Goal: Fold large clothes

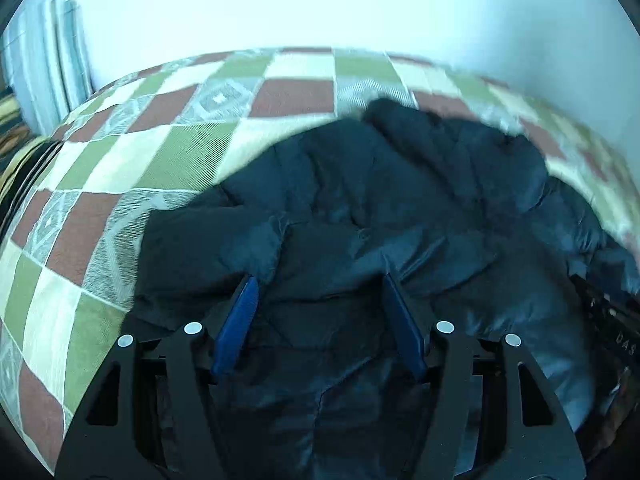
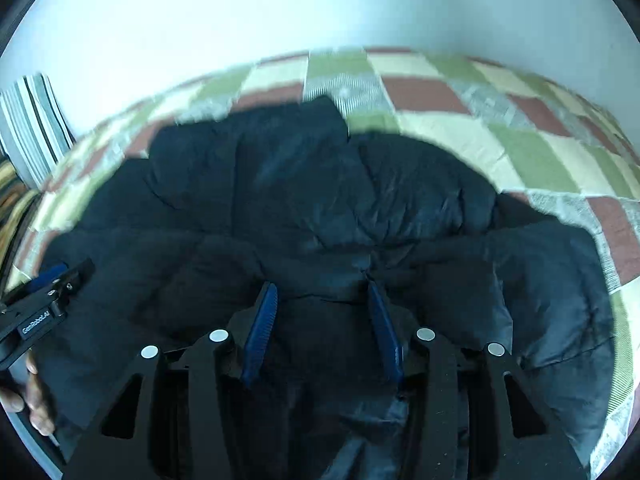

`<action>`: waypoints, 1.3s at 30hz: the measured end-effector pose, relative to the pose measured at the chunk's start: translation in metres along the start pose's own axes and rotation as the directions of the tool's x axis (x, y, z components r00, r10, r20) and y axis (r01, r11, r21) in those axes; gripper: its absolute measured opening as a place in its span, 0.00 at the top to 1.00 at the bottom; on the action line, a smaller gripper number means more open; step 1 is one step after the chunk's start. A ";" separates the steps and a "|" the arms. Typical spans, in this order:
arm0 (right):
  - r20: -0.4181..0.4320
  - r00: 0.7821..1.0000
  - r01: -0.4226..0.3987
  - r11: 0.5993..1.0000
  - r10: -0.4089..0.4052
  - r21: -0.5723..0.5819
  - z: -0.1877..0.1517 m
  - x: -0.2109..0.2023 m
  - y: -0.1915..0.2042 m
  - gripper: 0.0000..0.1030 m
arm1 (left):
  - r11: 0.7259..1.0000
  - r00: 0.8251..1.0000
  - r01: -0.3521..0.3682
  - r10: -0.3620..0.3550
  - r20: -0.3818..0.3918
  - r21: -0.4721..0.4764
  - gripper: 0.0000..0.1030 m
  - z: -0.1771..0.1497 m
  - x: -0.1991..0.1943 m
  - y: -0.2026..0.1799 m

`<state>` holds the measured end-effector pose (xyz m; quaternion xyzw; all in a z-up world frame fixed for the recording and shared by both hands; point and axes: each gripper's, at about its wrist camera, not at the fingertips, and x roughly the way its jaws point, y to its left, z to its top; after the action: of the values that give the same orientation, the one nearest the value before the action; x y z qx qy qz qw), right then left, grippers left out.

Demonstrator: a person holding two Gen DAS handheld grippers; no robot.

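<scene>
A dark puffy jacket (image 1: 360,208) lies crumpled on a bed covered by a checked quilt (image 1: 168,152) of green, cream and brown squares, with quilt showing past it on the far side and at both side edges. The left gripper (image 1: 318,280) hangs over the jacket with its blue fingers (image 1: 240,320) apart; whether they pinch fabric cannot be told. The right gripper (image 2: 322,288) is likewise parted above the jacket's middle, grip unclear. A white wall (image 1: 320,8) rises behind the bed.
</scene>
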<state>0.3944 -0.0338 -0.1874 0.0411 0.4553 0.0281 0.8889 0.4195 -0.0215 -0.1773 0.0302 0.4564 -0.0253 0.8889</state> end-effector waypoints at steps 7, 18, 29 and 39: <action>0.007 1.000 0.026 0.999 -0.026 -0.022 0.000 0.003 0.004 0.54 | 1.000 1.000 -0.012 0.012 0.000 0.018 0.36 -0.009 0.010 -0.002; 0.078 0.997 -0.004 1.000 0.004 -0.001 -0.034 -0.082 -0.017 0.50 | 0.994 0.997 0.043 -0.037 0.060 -0.096 0.32 -0.042 -0.072 0.051; 0.075 0.995 0.057 0.995 -0.063 0.079 -0.129 -0.167 -0.073 0.38 | 0.985 0.999 0.023 -0.016 0.045 -0.168 0.22 -0.153 -0.153 0.106; 0.035 0.986 0.155 0.977 -0.161 0.144 -0.222 -0.227 -0.130 0.31 | 0.973 1.000 -0.010 0.006 -0.015 -0.230 0.22 -0.252 -0.202 0.149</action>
<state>0.0828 -0.1724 -0.1463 0.0681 0.4371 -0.0758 0.8936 0.1084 0.1500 -0.1551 -0.0708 0.4623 0.0314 0.8833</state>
